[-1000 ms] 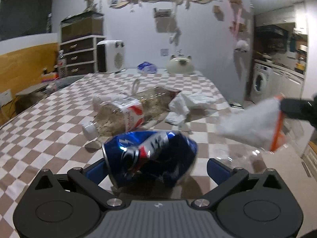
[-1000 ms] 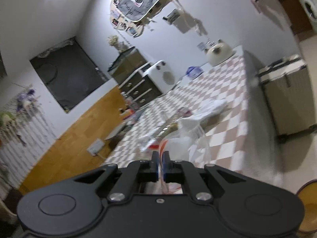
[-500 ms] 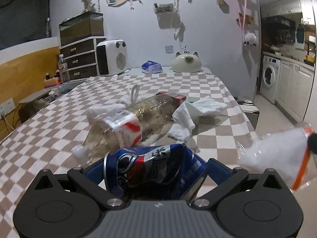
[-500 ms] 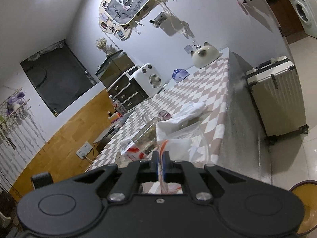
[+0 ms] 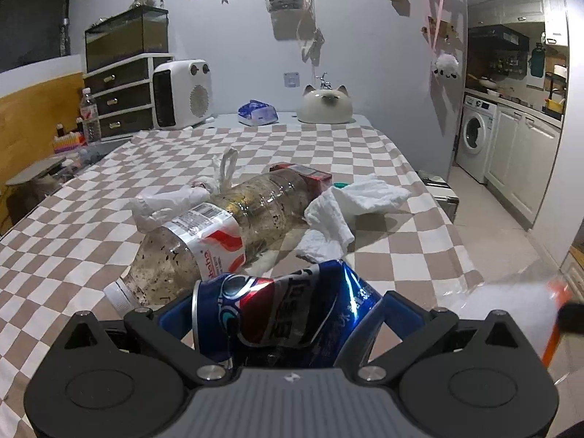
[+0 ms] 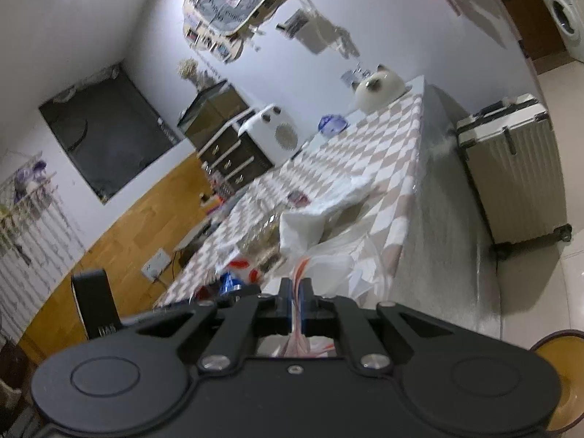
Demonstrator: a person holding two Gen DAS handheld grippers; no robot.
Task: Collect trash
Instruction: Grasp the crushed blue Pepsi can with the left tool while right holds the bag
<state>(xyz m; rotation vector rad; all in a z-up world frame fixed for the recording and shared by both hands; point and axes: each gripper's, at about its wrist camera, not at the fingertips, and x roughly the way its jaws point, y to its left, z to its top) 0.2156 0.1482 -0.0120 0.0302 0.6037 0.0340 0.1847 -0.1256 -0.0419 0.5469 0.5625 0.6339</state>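
My left gripper [image 5: 281, 314] is shut on a crushed blue Pepsi can [image 5: 281, 310] and holds it above the near end of the checkered table [image 5: 65, 226]. My right gripper [image 6: 297, 303] is shut on the rim of a clear trash bag with an orange drawstring [image 6: 328, 259]; the bag also shows at the right edge of the left wrist view [image 5: 511, 299]. On the table lie a dirty plastic bottle [image 5: 226, 230], crumpled white tissues [image 5: 346, 204], a knotted white plastic bag [image 5: 175, 200] and a small red box [image 5: 303, 171].
At the table's far end stand a white heater [image 5: 182, 95], a blue tissue pack [image 5: 257, 111] and a cat-shaped ornament [image 5: 325, 104]. A beige suitcase [image 6: 511, 168] stands on the floor beside the table. A yellow bin [image 6: 558, 383] is at the lower right.
My left gripper closed on the can and lifted it, crushing it more. The trash bag has sunk lower at the right of the left wrist view.
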